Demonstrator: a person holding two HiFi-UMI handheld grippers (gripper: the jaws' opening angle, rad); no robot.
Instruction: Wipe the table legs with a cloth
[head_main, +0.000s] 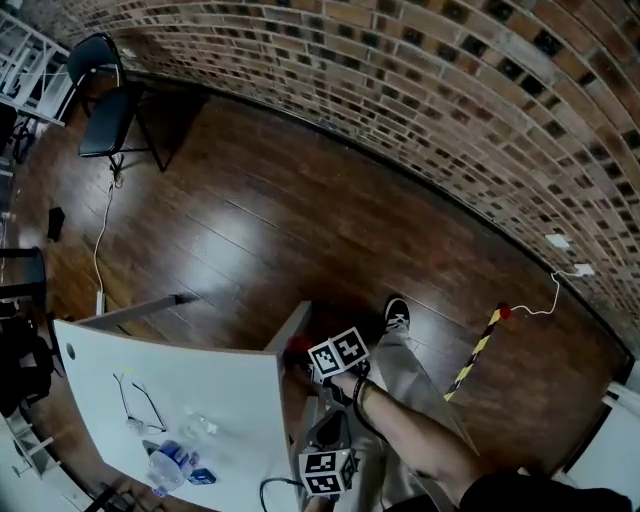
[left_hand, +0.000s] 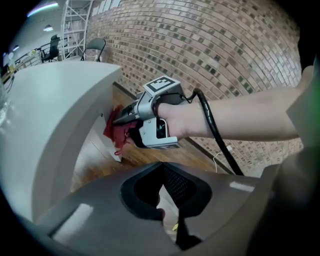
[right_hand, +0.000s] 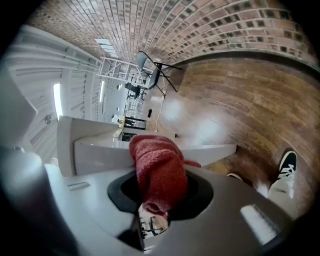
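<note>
The cloth (right_hand: 159, 172) was a red terry one, bunched into a thick folded roll with a looped, nubby pile, and it filled the gap between the jaws of the right gripper (left_hand: 121, 124), which were clamped on it so that the rounded end stuck out past them. In the head view the cloth (head_main: 297, 349) sat just under the far right corner of the white surface (head_main: 230, 390), pressed against the top of the grey table leg (head_main: 288, 328) there. The left gripper view showed it crumpled against the pale underside at that corner, with a loose flap hanging below the jaws. The right hand (left_hand: 175, 119) was wrapped around the gripper's body behind the marker cube. The bare forearm ran back toward the person, nearly level, and a black cable looped off the wrist. The left gripper (left_hand: 162, 200) hung lower and nearer the person, beside the surface's right edge, pointing toward the right one. Its jaws were drawn together with nothing between them. A pair of eyeglasses (head_main: 140, 405) and a plastic bottle (head_main: 168, 466) lay toward the near edge of the surface, well apart from the cloth. A black shoe (head_main: 397, 314) rested on the wooden floor (head_main: 260, 220) near the leg.
</note>
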